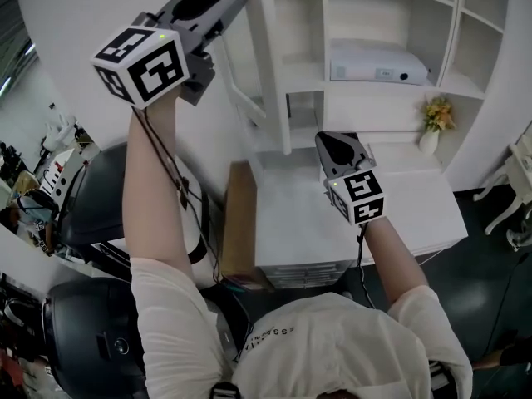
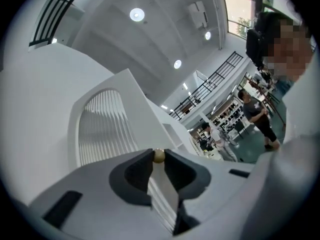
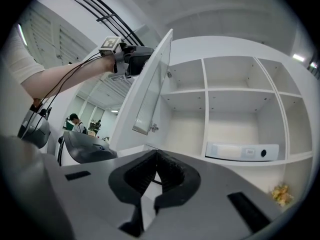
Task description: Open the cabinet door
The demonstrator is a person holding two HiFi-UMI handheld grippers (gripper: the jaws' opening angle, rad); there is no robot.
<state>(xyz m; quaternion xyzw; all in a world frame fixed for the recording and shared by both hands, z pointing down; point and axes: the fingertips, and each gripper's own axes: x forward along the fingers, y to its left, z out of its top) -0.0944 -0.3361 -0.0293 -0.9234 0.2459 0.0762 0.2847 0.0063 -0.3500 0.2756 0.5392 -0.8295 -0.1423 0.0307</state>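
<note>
Left tongs (image 2: 158,153): clamped on the small brass knob (image 2: 158,156) of the door, far left. Cabinet door (image 3: 150,84): standing well out from the open shelves (image 3: 225,109). Opening step judged under way; next, carry the knob farther left without loosening. Right tongs (image 3: 156,153): together, empty, above the worktop (image 1: 291,223).

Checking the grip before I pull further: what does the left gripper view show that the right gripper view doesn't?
Only the left gripper view: the small brass knob, pinched between the jaws of the left gripper.
Only the right gripper view: the open shelves, a white device on one, yellow flowers at lower right, and the right gripper, its jaws together on nothing.
Both: the cabinet door with its ribbed panel, swung open, the left gripper at its edge.
</note>
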